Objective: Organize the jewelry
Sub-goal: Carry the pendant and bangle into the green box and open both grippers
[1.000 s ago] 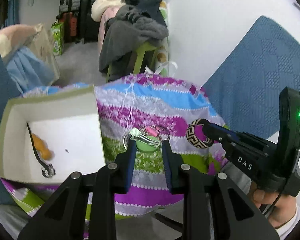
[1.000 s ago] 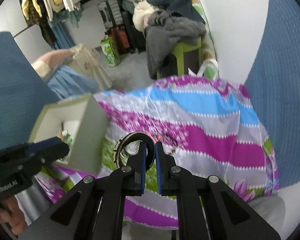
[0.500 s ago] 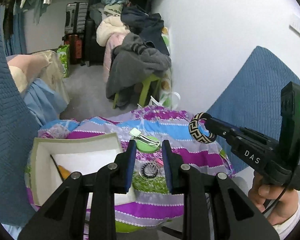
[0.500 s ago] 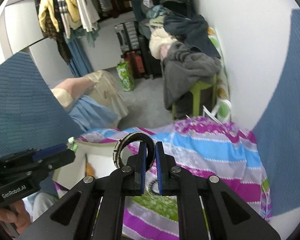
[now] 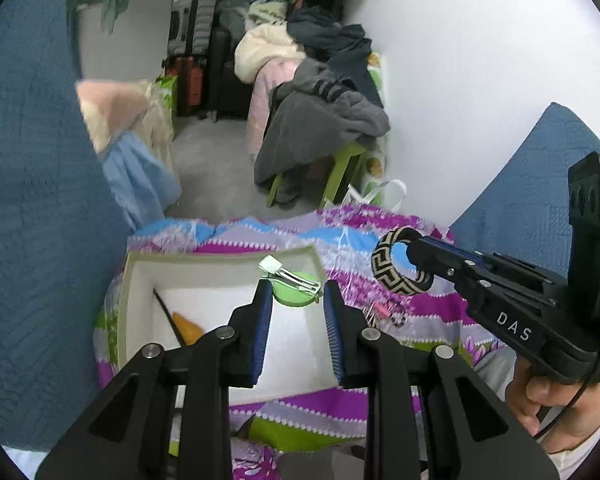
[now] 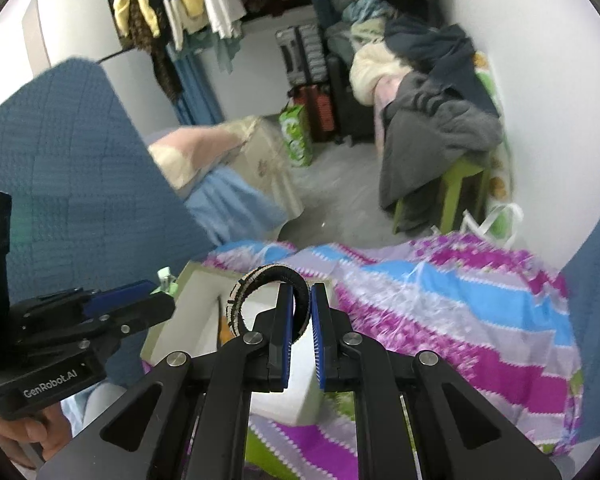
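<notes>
My left gripper (image 5: 297, 293) is shut on a round green case (image 5: 294, 290) with a silver hair clip (image 5: 285, 273) on top, held above the white open box (image 5: 140, 280). The box holds a black stick and an orange piece (image 5: 186, 326). My right gripper (image 6: 302, 296) is shut on a black-and-cream patterned bangle (image 6: 260, 284); it also shows in the left wrist view (image 5: 394, 268), up over the colourful striped cloth (image 6: 460, 312) beside the box (image 6: 188, 300). Small jewelry bits (image 5: 384, 312) lie on the cloth.
Blue quilted cushions (image 5: 32, 200) flank the cloth on both sides. Beyond it the floor holds a green stool piled with clothes (image 5: 324, 128), suitcases (image 5: 188, 40) and a box with blue fabric (image 5: 140, 152). A white wall stands to the right.
Both grippers have risen and pulled back from the cloth, each holding its item. The left gripper with the green case has shifted over the box; the bangle stays clamped.
</notes>
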Tool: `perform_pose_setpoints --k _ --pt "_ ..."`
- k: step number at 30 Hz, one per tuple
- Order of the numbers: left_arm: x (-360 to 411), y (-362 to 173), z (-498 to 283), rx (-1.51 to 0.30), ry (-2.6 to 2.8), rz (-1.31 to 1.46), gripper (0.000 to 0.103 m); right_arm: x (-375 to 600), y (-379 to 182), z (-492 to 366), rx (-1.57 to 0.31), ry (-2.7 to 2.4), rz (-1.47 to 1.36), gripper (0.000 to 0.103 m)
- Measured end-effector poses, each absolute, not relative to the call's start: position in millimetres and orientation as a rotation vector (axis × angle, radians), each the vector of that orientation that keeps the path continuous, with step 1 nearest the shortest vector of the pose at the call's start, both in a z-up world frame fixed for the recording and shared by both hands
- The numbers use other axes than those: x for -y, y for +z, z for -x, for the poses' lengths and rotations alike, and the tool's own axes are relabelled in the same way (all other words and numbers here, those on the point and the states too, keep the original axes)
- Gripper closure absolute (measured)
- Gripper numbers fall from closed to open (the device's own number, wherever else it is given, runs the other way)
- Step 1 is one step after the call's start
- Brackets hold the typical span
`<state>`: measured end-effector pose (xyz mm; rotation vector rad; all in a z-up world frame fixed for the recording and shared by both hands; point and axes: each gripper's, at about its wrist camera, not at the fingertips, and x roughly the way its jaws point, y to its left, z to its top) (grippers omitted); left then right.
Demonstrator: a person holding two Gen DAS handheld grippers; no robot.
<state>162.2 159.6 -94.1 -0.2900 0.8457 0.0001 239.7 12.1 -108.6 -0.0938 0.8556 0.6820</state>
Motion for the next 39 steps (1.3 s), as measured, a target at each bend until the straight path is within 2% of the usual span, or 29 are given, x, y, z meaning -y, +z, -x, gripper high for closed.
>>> perform_pose_setpoints --k 17,23,24,25,26,27,28,30,35,39 --pt "-195 -177 -158 -0.983 0.032 0.33 0.076 -52 -191 -235 -1.035 0.667 0.177 0.095" --pt "-200 -191 -155 -1.01 0.038 0.357 0.076 -52 -207 -235 -1.07 0.658 0.194 0.095" --pt "-200 -191 -155 -1.011 0.045 0.355 0.076 -50 -208 -236 -1.075 0.659 0.189 0.093" --pt "-200 -191 -155 -1.016 0.053 0.352 0.076 -49 -209 -236 -1.078 0.66 0.185 0.087" --pt "-200 -191 -155 -1.024 0.063 0.352 0.074 -47 -208 -237 -1.078 0.66 0.181 0.081" --pt "-202 -190 -156 -1.026 0.073 0.362 0.066 -46 -206 -237 -1.074 0.66 0.175 0.073" --pt "-203 -188 -155 -1.02 0.077 0.37 0.061 -45 -204 -236 -1.069 0.66 0.171 0.072" --pt "-204 -182 -153 -1.001 0.087 0.376 0.042 -42 -198 -236 -1.056 0.662 0.167 0.07" --pt "-198 -158 -149 -0.953 0.097 0.359 0.038 -34 -175 -236 -0.997 0.674 0.153 0.064" --pt "-193 -139 -145 -0.908 0.097 0.354 0.028 -23 -150 -234 -0.927 0.688 0.149 0.06"
